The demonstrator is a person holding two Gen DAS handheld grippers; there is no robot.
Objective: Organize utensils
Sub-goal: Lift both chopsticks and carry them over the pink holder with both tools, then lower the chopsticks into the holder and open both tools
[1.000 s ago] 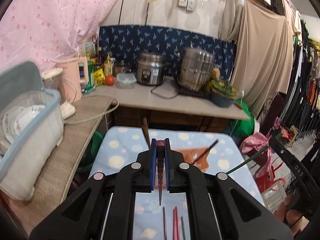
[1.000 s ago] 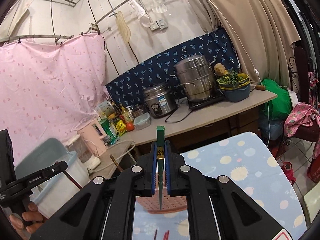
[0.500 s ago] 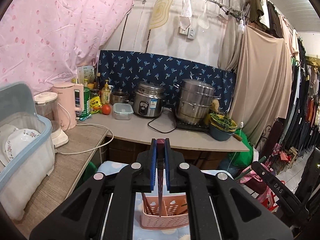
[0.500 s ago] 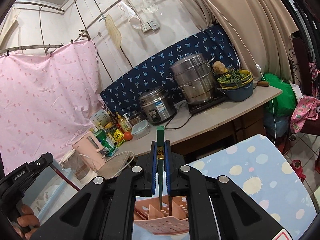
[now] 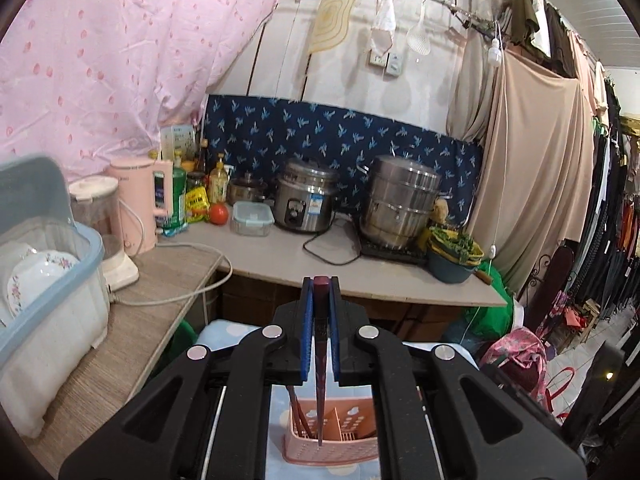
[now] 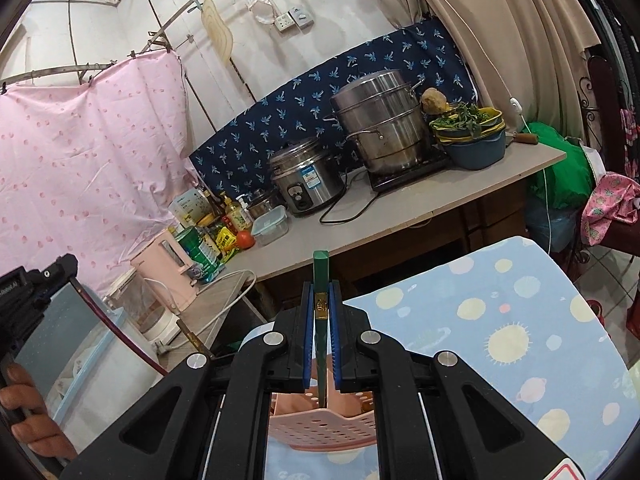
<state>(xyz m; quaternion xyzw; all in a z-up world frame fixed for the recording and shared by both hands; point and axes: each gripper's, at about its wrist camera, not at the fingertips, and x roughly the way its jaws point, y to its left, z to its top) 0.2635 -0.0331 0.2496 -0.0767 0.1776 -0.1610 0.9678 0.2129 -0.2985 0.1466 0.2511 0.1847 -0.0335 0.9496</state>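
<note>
Pink basket, sun-dotted blue tablecloth

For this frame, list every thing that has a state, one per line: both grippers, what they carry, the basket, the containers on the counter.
left gripper: shut on dark red chopstick
dark red chopstick: held upright, tip down at the pink basket
right gripper: shut on green chopstick
green chopstick: held upright, tip over the basket
pink basket: upright, chopsticks already standing inside
rice cooker: lid on
steamer pot: lid on

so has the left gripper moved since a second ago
Yes. The left gripper has swung up and forward: the pink utensil basket, earlier beyond its tips, now sits below them.
</note>
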